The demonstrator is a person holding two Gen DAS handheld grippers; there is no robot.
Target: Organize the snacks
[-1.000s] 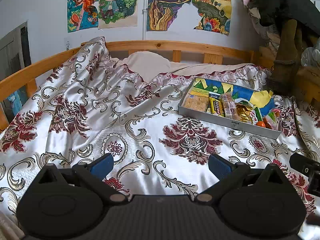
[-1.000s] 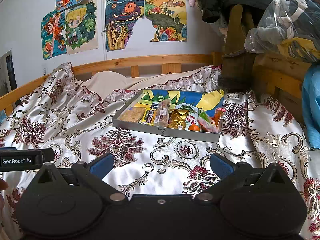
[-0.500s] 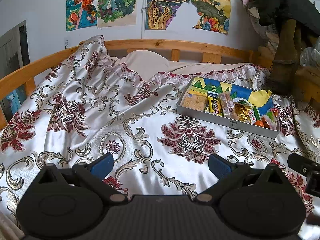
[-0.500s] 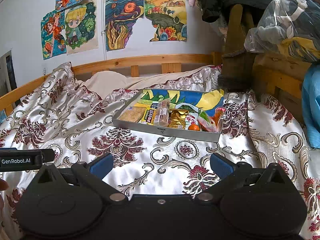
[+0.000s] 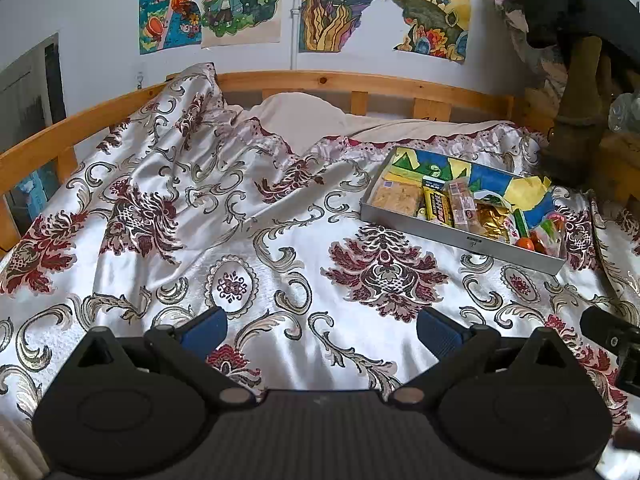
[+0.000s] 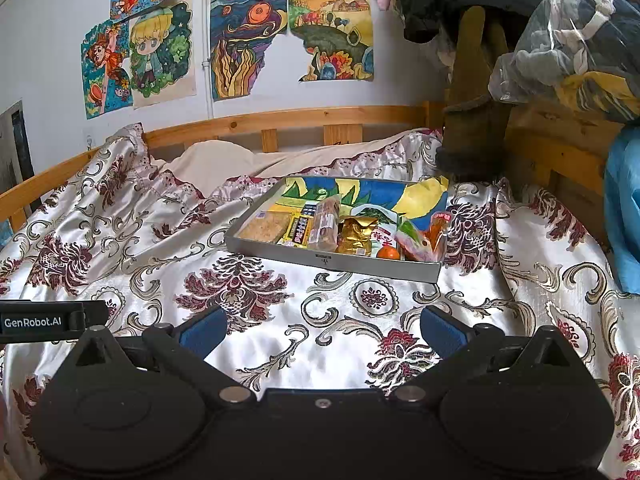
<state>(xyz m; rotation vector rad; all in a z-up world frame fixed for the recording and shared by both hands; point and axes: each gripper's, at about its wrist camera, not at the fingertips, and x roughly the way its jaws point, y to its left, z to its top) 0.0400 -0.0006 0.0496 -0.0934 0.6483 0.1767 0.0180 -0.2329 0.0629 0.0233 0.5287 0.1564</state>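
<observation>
Both units idle above the bedspread (image 5: 280, 264): left hand-held gripper (image 5: 322, 330) and right hand-held gripper (image 6: 324, 330) each w/ jaws spread wide, nothing between them. Snacks sit packed in the metal tray (image 6: 340, 266) on the bed, well apart from both — biscuit pack (image 6: 326, 222), gold pouch (image 6: 356, 236), small orange (image 6: 388, 253). Risks: soft, slippery cover, so pressing on the tray's rim could tilt or slide it; packets overlap, so a grab may drag a neighbour out; orange likely rolls if nudged.

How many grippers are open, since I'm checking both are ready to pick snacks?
2. The left gripper and the right gripper both hover open and empty above the bedspread, short of the snack tray.
</observation>
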